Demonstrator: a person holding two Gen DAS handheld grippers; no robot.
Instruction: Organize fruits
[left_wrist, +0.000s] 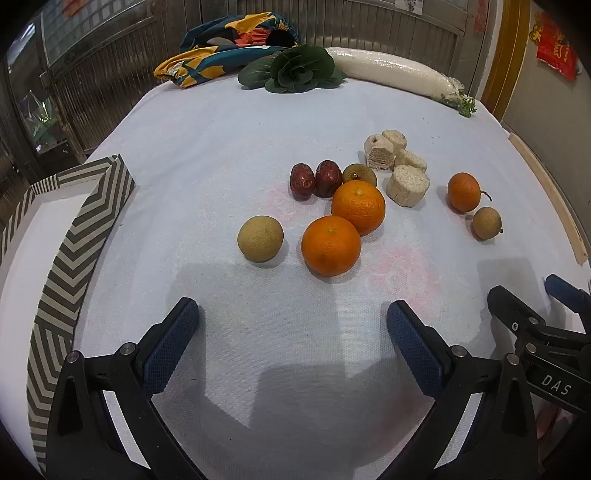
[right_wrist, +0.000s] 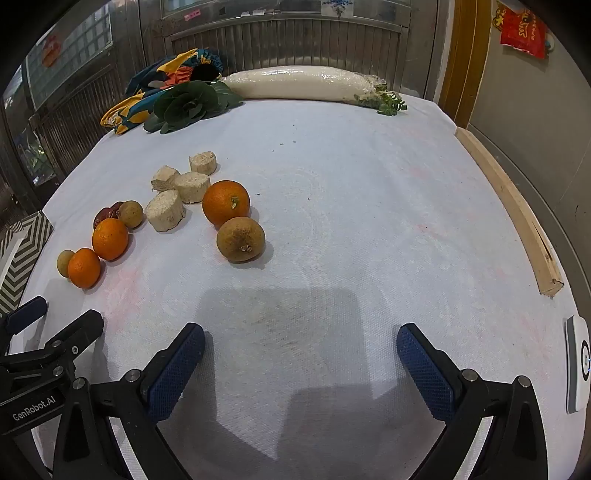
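You held the left gripper (left_wrist: 293, 315) and right gripper (right_wrist: 301, 339) spread wide, empty, above the white cloth (left_wrist: 221, 147) bearing three oranges (left_wrist: 330, 245), three longans (left_wrist: 260, 239), two red dates (left_wrist: 302, 181).

Black plastic left gripper (left_wrist: 293, 317) and right gripper (right_wrist: 301, 341), blue textured pads, silver screws, white "GenRobot.AI" and "DAS" lettering

- Even, soft overhead light; white tablecloth (left_wrist: 221, 147) bright, no glare.
- Blocky grey shadows on cloth at its near edge, both views.
- Strong fisheye bending, dark vignette in corners.
- Focus sharp centrally, background slightly soft.
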